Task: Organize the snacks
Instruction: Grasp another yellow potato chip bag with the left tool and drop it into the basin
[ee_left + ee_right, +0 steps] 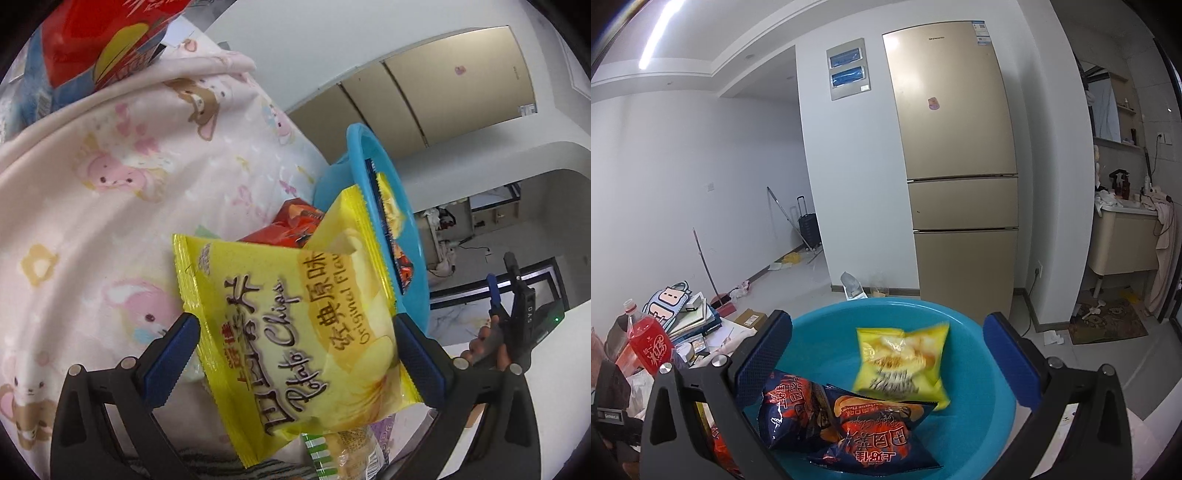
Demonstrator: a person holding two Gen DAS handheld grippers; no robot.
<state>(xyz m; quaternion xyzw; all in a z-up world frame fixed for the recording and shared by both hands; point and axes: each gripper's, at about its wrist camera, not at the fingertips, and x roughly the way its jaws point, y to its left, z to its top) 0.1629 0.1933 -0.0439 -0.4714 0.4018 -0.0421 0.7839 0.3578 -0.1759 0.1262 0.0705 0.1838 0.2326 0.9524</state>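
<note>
In the left wrist view, my left gripper (pixel 295 350) is wide open around a yellow potato chips bag (pixel 295 325); whether its pads touch the bag I cannot tell. A red-orange snack bag (pixel 291 225) lies behind it, beside a blue basin (pixel 391 206). In the right wrist view, my right gripper (pixel 886 354) is open and empty over the blue basin (pixel 979 424). A small yellow chips bag (pixel 905 365), blurred, is inside it, with two dark blue chips bags (pixel 879 432) below. The right gripper also shows in the left wrist view (pixel 513 306).
A pink cartoon-print blanket (pixel 110 184) covers the surface. A red box (pixel 107 40) sits at the top left. A cookie packet (pixel 351 454) lies under the yellow bag. In the right wrist view, a red soda bottle (pixel 650 339) and stacked books (pixel 694 317) are left; a gold fridge (pixel 956 166) stands behind.
</note>
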